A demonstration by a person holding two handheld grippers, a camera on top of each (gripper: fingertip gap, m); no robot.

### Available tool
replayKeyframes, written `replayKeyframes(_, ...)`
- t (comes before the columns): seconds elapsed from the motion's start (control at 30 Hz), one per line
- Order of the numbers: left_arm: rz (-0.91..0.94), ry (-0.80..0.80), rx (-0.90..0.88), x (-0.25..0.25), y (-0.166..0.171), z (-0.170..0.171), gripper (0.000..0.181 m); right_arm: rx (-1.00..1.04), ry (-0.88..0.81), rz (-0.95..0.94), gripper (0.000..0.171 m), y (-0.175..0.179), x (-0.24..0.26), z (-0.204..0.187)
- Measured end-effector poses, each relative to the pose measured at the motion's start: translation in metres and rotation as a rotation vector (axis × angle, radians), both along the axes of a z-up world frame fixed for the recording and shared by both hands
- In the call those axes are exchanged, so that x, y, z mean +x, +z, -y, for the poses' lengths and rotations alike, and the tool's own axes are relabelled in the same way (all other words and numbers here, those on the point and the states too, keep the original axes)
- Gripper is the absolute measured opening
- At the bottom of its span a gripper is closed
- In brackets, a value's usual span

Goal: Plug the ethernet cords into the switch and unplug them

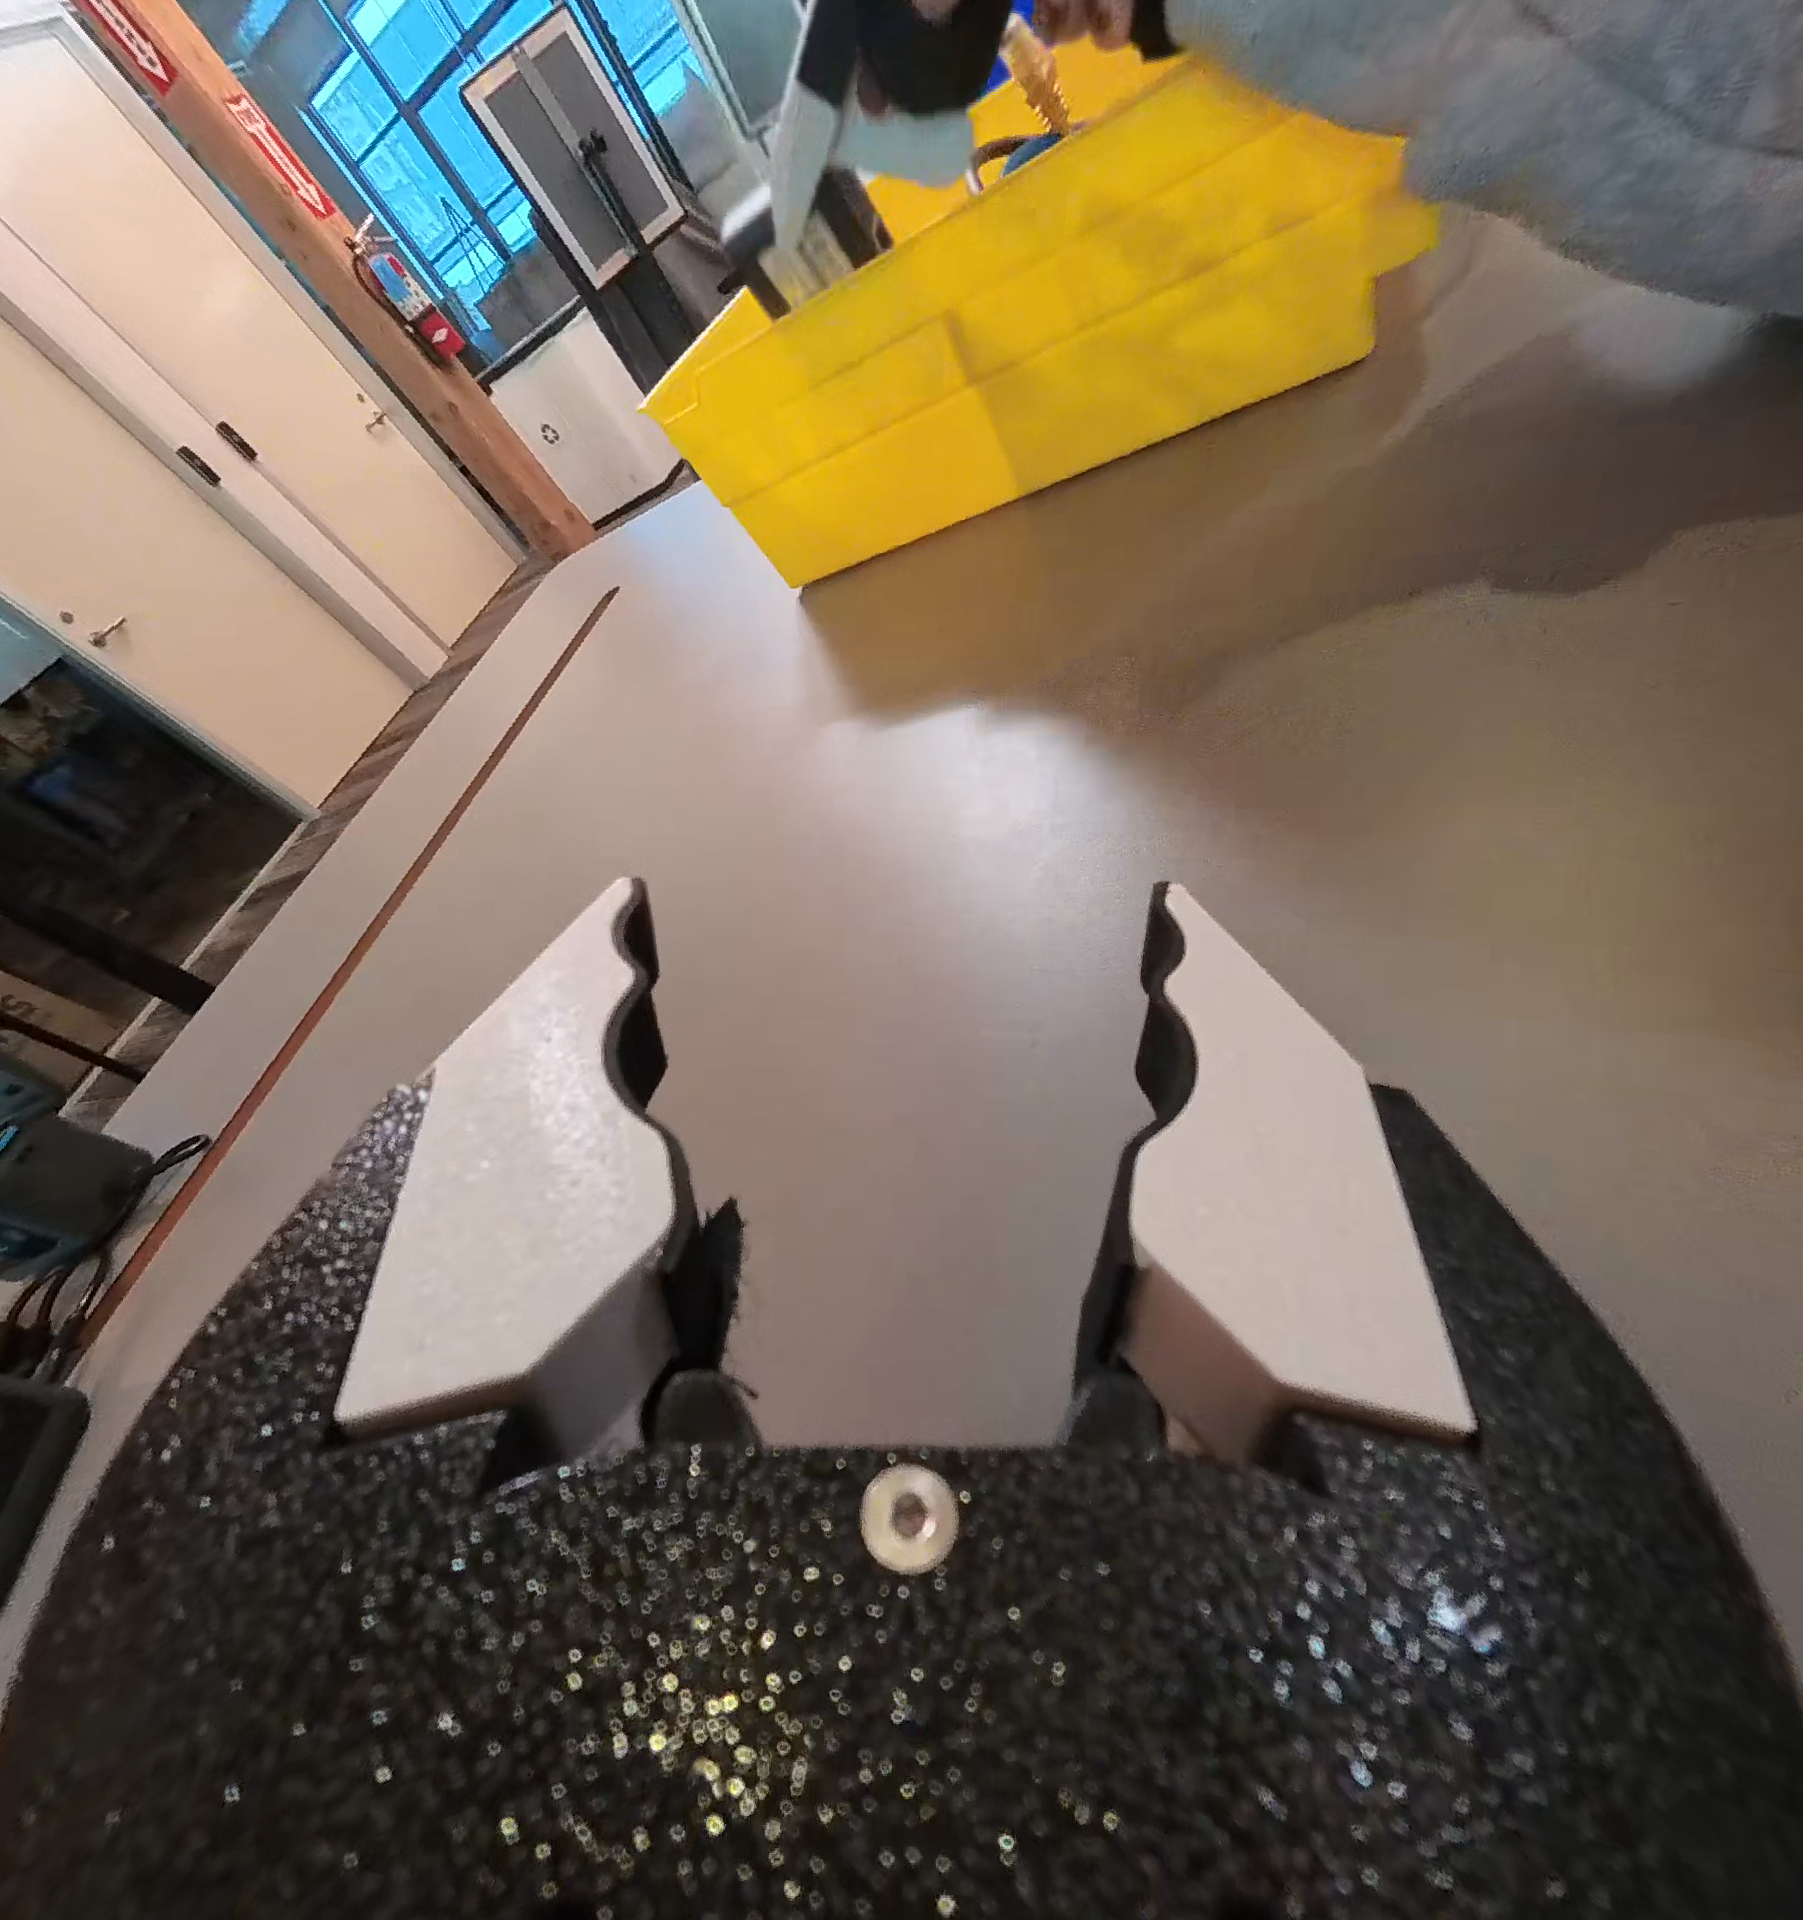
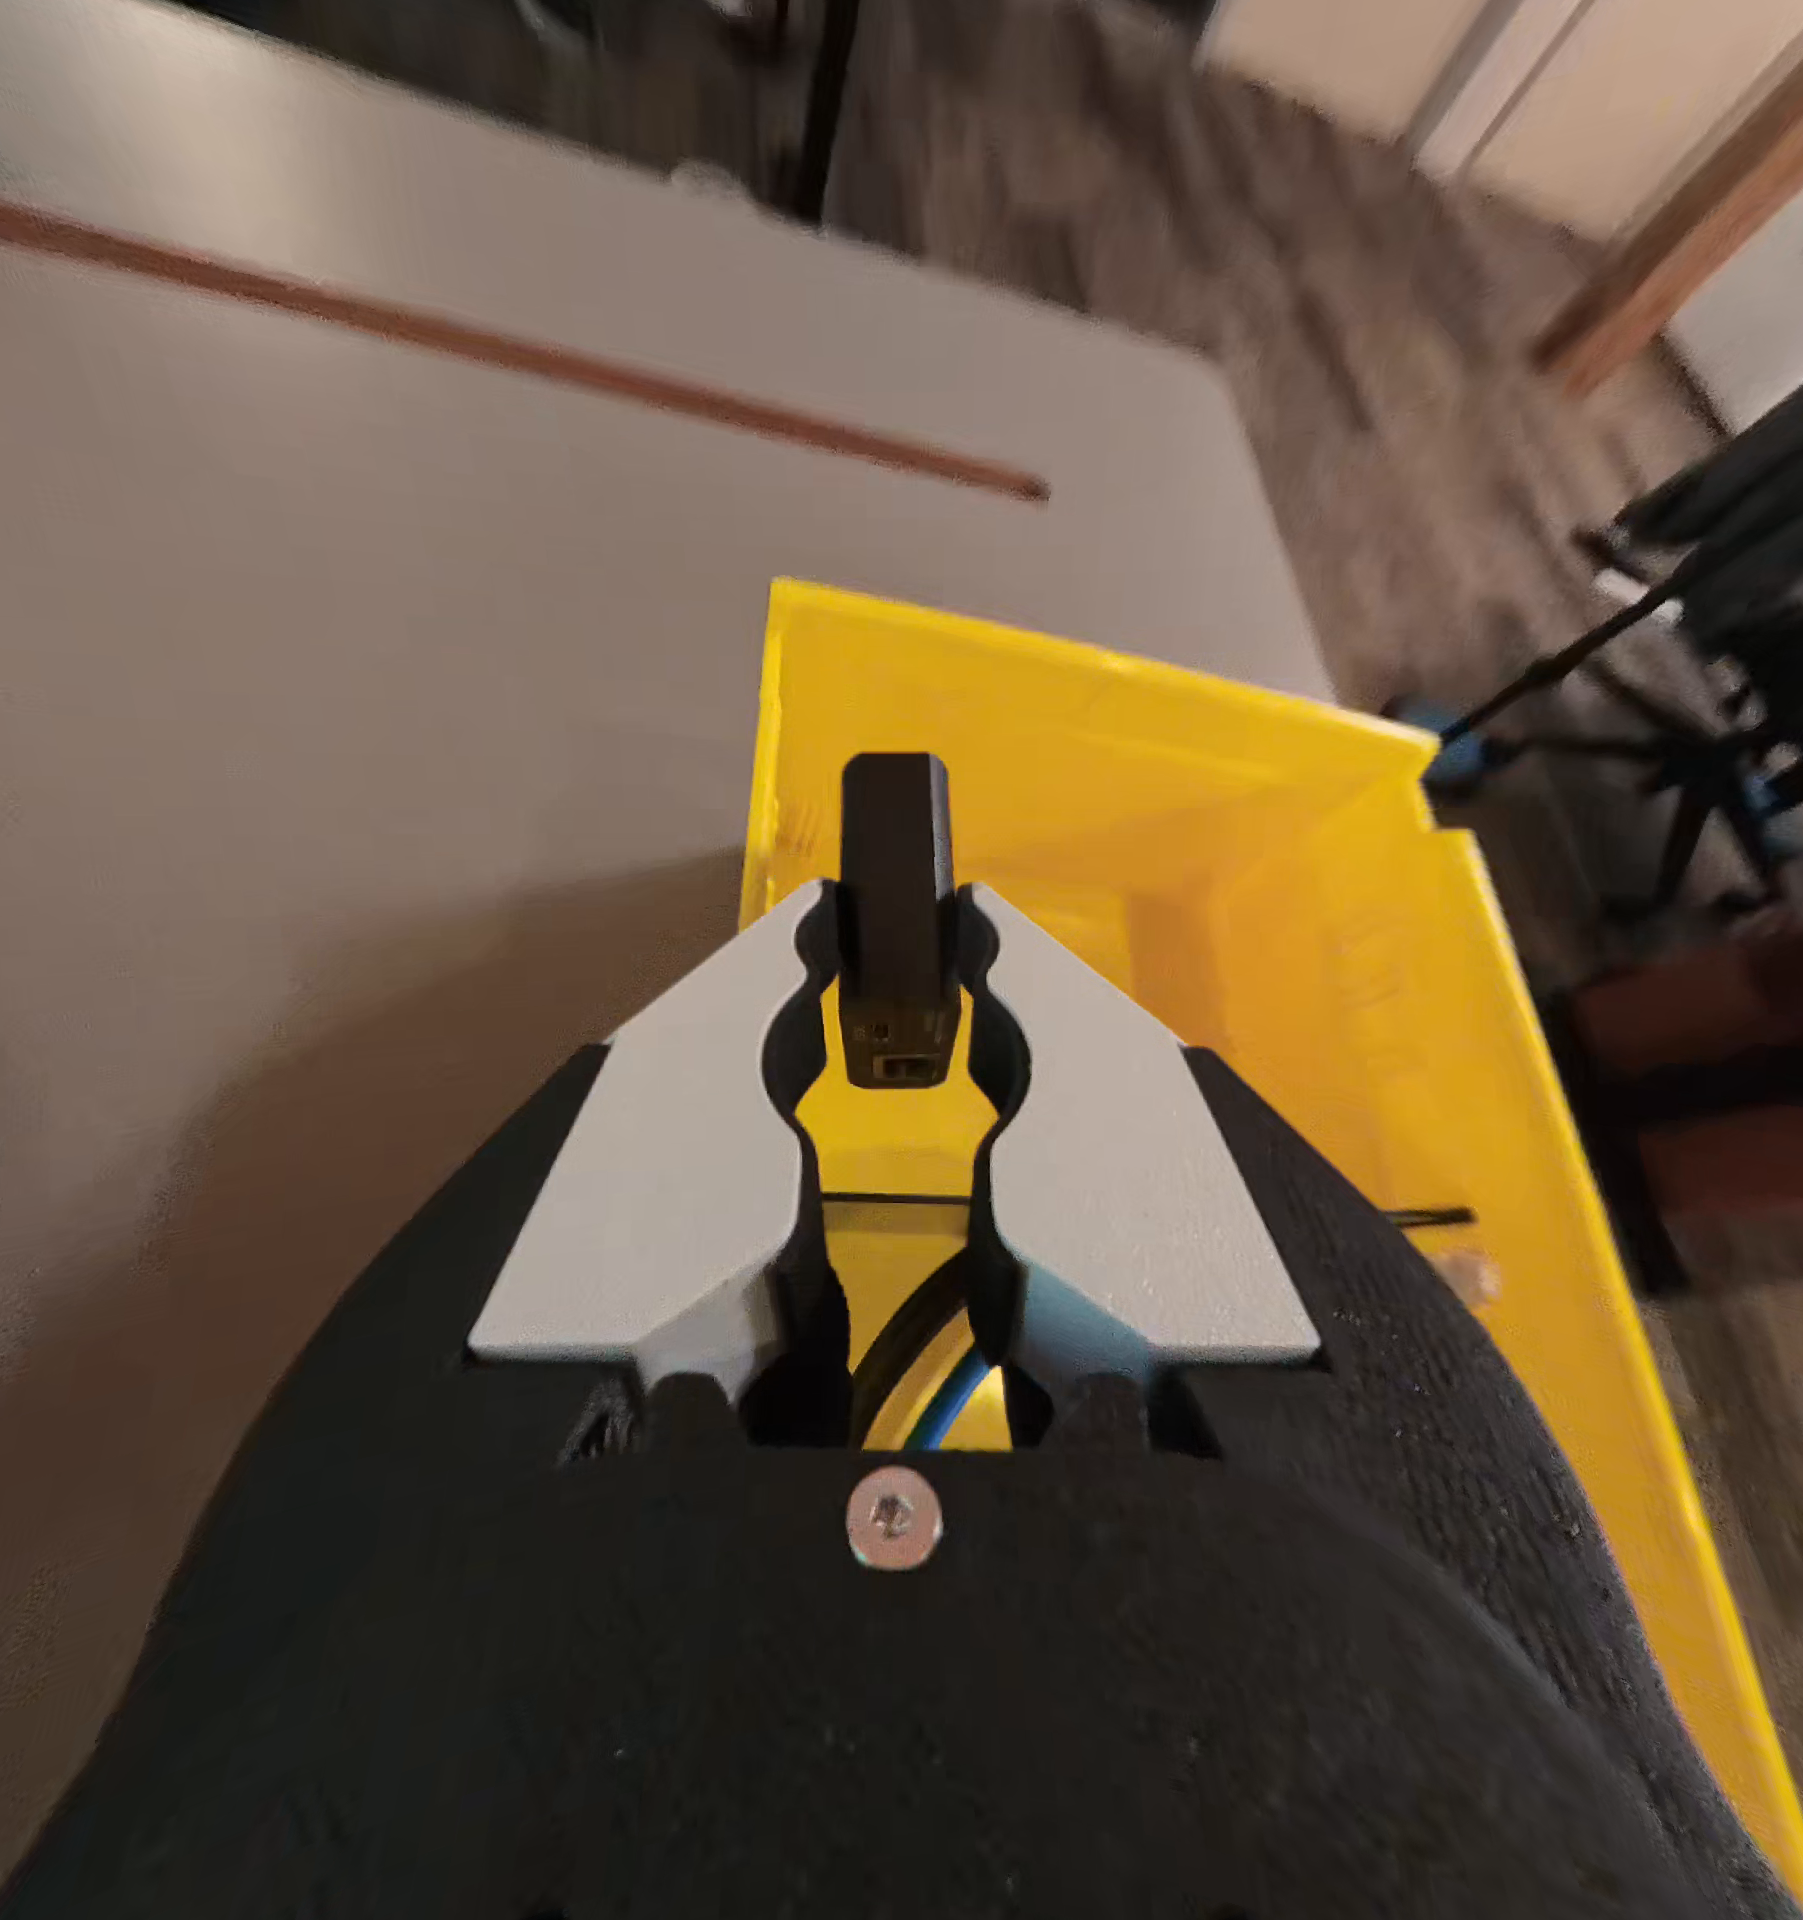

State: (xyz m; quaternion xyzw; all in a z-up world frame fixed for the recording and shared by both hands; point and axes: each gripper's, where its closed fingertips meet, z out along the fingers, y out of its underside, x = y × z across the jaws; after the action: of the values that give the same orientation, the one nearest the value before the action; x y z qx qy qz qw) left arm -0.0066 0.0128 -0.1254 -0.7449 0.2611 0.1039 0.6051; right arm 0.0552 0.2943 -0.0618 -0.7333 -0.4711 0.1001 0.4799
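My right gripper [image 2: 897, 899] is shut on a small black box, the switch [image 2: 895, 831], which it grips by its narrow sides and holds above the open yellow bin [image 2: 1292, 935]. Black, blue and yellow cords [image 2: 918, 1351] lie in the bin below the fingers. My left gripper [image 1: 897, 904] is open and empty, low over the bare grey table [image 1: 980, 727]. In the left wrist view the yellow bin [image 1: 1032, 416] stands farther back, with the right gripper [image 1: 814, 197] blurred above it.
A person's grey sleeve [image 1: 1603, 135] reaches over the bin. A brown seam [image 1: 409, 883] runs along the table near its left edge. Dark devices with lit displays [image 1: 3, 1507] sit at the left. Wood floor [image 2: 1396, 364] and a black stand [image 2: 1707, 675] lie beyond the table. Left tips to right tips: about 30 centimeters.
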Motion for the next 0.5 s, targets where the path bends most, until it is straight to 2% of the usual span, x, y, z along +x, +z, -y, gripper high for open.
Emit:
replayKeyframes(0.1, 0.002, 0.002, -0.003, 0.0, 0.0, 0.0, 0.092, -0.106, -0.006, 0.088, 0.02, -0.026, 0.001, -0.002)
replayKeyframes(0.17, 0.005, 0.002, -0.006, 0.0, 0.0, 0.001, 0.091, -0.108, -0.034, 0.124, 0.02, -0.033, 0.007, -0.007)
replayKeyframes(0.2, 0.006, 0.002, -0.009, 0.0, -0.001, 0.001, 0.091, -0.1, -0.047, 0.114, 0.026, -0.031, 0.007, -0.008)
replayKeyframes(0.23, 0.008, 0.003, -0.016, 0.0, -0.002, 0.001, 0.09, -0.077, -0.059, 0.075, 0.037, -0.024, 0.006, -0.009)
replayKeyframes(0.33, 0.03, 0.016, -0.037, -0.001, -0.003, 0.001, 0.088, 0.087, 0.005, -0.135, 0.051, 0.021, -0.014, 0.007)
replayKeyframes(0.43, 0.054, 0.04, -0.013, -0.006, 0.002, 0.002, 0.087, 0.404, 0.148, -0.361, 0.05, 0.075, -0.04, 0.047)
replayKeyframes(0.5, 0.067, 0.059, 0.005, -0.01, 0.005, 0.003, 0.087, 0.571, 0.255, -0.532, 0.039, 0.091, -0.056, 0.088)
